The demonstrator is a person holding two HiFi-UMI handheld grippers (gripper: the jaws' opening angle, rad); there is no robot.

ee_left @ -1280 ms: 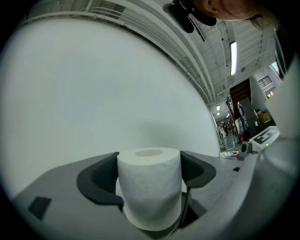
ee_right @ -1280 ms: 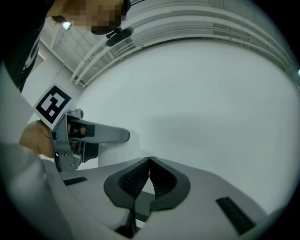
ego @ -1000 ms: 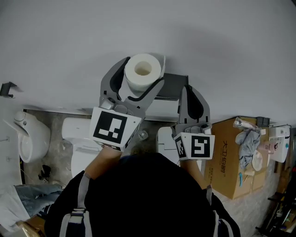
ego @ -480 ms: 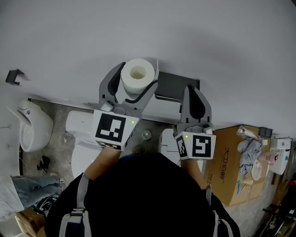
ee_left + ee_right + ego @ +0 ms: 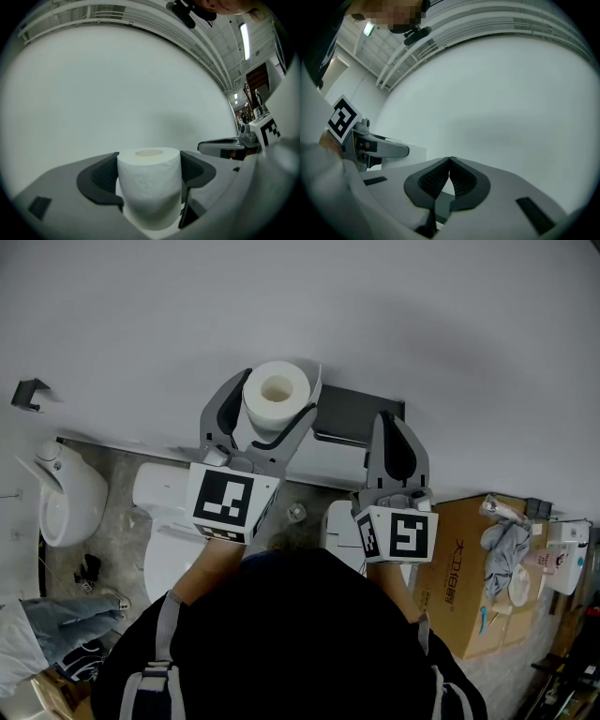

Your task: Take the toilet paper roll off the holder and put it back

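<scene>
My left gripper (image 5: 275, 397) still clamps the white toilet paper roll (image 5: 149, 187) beside the dark grey wall holder (image 5: 354, 412), barely shifted; my right gripper (image 5: 394, 424) stays pinched together, empty.

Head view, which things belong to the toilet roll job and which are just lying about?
Job: toilet paper roll, gripped in left tongs; holder; right tongs, shut and empty.
Lying about: toilet, urinal, cardboard box, cloth.

Toilet paper roll (image 5: 149, 187): soft embossed paper. Holder (image 5: 354, 412): dark, matt.
</scene>
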